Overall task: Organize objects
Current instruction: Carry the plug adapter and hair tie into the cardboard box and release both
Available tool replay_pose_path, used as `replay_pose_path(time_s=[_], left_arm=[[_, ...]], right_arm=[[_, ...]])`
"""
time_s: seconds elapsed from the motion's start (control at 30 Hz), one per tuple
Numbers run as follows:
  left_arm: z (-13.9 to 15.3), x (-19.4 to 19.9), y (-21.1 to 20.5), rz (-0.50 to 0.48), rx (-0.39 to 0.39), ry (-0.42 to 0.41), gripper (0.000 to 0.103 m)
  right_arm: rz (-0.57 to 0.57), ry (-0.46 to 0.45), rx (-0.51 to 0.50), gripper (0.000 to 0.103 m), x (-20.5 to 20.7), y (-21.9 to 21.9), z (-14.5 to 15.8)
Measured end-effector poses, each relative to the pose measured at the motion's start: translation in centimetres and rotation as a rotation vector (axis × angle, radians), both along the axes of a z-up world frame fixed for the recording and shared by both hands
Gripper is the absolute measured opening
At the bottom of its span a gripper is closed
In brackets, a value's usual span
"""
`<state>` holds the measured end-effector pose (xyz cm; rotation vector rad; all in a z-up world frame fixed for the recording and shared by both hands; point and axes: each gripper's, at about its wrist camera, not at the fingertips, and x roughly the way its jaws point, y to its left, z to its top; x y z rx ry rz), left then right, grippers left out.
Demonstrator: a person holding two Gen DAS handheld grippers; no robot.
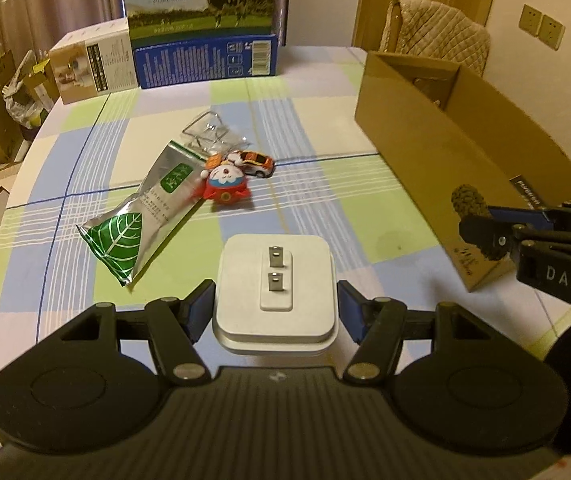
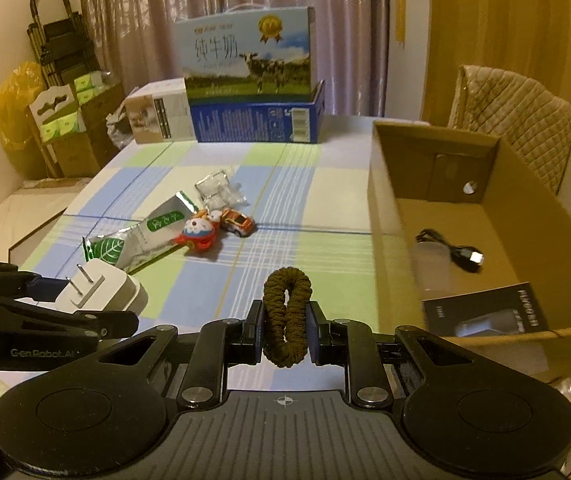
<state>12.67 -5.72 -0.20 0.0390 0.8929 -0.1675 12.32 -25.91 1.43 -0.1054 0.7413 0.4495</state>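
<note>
My left gripper (image 1: 275, 308) is shut on a white plug adapter (image 1: 275, 280), prongs up, held above the table; it also shows in the right wrist view (image 2: 101, 290). My right gripper (image 2: 285, 328) is shut on a dark brown hair scrunchie (image 2: 287, 308), seen in the left wrist view (image 1: 471, 210) next to the open cardboard box (image 2: 393, 216). The box holds a black cable (image 2: 451, 250) and a black packet (image 2: 485, 312). On the table lie a silver-green pouch (image 1: 145, 208), a red-white toy figure (image 1: 227, 184), a toy car (image 1: 255, 162) and a clear wrapper (image 1: 209, 130).
A milk carton box (image 2: 249, 60) on a blue tray (image 2: 257, 122) and a small beige box (image 2: 157, 116) stand at the table's far edge. A padded chair (image 2: 513, 116) is behind the cardboard box. Boxes and a trolley (image 2: 61, 56) stand at the left.
</note>
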Motion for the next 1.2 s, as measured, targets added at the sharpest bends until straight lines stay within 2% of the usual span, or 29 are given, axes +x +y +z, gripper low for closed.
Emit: replay_pose_path(time_s=[0.27, 0.5, 0.87, 1.2], left_arm=[[2.5, -1.7, -1.6, -0.026, 0.000, -0.034, 0.060], [4.2, -1.5, -4.5, -0.085, -0.005, -0.061, 0.060], [6.8, 1.3, -11.0, -0.191, -0.048, -0.104, 0.060], [7.7, 4.5, -17.2, -0.276, -0.080, -0.113, 0.060]], right_arm=[[-0.038, -0.036, 0.033, 0.018, -1.1, -2.4, 2.5], [-0.092, -0.083, 0.029, 0.018, -0.5, -5.7, 4.8], [-0.219, -0.113, 0.013, 0.018, 1.9, -13.0, 6.3], [-0.275, -0.094, 0.031, 0.018, 4.3, -17.2, 6.2]])
